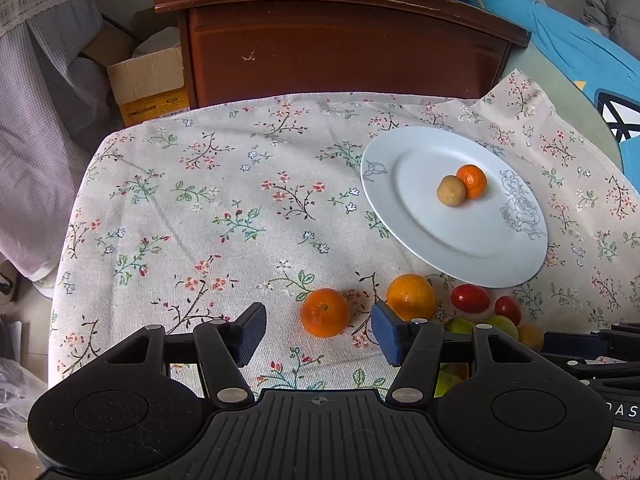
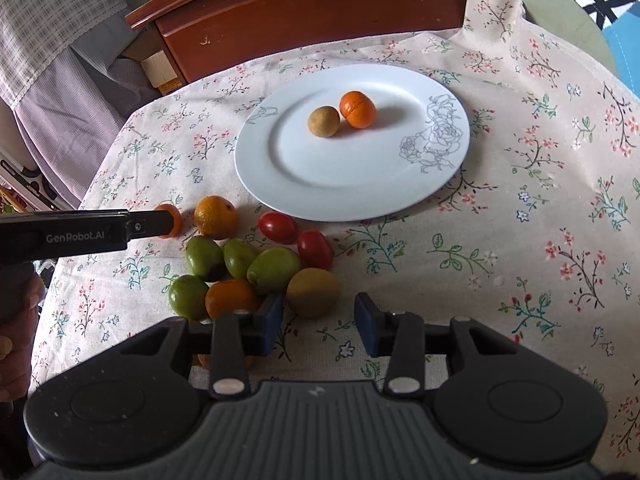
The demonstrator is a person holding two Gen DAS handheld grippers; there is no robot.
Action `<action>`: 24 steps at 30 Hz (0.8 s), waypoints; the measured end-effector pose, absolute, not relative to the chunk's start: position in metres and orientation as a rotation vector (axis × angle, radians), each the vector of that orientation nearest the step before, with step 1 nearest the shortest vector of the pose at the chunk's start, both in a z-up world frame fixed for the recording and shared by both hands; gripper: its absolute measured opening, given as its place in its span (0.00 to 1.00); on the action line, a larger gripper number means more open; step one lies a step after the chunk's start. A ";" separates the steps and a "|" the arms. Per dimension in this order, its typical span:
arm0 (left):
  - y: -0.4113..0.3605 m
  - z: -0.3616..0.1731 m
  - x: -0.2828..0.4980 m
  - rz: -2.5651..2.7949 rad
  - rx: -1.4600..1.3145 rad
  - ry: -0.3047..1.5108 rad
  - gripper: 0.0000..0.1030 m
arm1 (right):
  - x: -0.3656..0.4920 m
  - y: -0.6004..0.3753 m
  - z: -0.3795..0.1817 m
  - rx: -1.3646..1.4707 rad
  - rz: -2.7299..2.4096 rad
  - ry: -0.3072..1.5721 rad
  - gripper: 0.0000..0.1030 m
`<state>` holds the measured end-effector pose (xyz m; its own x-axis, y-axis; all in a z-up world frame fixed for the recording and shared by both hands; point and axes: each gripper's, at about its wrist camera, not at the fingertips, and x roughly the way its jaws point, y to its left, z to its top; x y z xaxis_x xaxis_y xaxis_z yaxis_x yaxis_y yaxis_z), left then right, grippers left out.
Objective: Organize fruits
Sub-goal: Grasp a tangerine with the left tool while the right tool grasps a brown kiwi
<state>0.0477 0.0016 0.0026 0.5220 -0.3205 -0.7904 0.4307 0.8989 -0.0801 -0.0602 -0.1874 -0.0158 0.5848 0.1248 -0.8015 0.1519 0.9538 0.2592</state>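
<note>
While both your grippers, left (image 1: 318, 330) and right (image 2: 320, 326), hang with jaws open and empty, the loose fruits (image 2: 256, 258) lie on the bench just before the plate (image 2: 444, 184), which holds two. They look light, round and likely to roll; the tomatoes (image 2: 296, 236) seem soft. Take each across its middle, gently. There's open cloth (image 1: 200, 200) left of the plate for moving.

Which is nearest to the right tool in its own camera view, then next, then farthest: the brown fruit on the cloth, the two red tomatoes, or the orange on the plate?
From the right tool:
1. Brown fruit, on the cloth just ahead of the tips.
2. Red tomatoes, farther ahead, near the plate's edge.
3. Orange, on the plate, farthest.
</note>
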 end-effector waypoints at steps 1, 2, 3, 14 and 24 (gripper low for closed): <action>0.001 0.001 0.048 -0.453 0.130 0.917 0.55 | -0.060 -0.188 -0.016 0.316 -0.017 0.949 0.39; 0.000 0.000 0.049 -0.458 0.129 0.918 0.55 | -0.060 -0.188 -0.016 0.315 -0.016 0.948 0.37; 0.000 -0.002 0.049 -0.458 0.130 0.920 0.54 | -0.059 -0.188 -0.016 0.313 -0.016 0.947 0.37; -0.007 -0.013 0.049 -0.468 0.177 0.919 0.42 | -0.059 -0.187 -0.016 0.317 -0.009 0.950 0.31; -0.009 -0.006 0.043 -0.490 0.179 0.887 0.26 | -0.059 -0.190 -0.014 0.349 -0.013 0.945 0.28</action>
<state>0.0434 -0.0089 -0.0058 0.5300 -0.3355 -0.7788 0.4810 0.8753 -0.0497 -0.0590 -0.1896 -0.0140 0.5901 0.1404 -0.7950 0.1624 0.9440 0.2872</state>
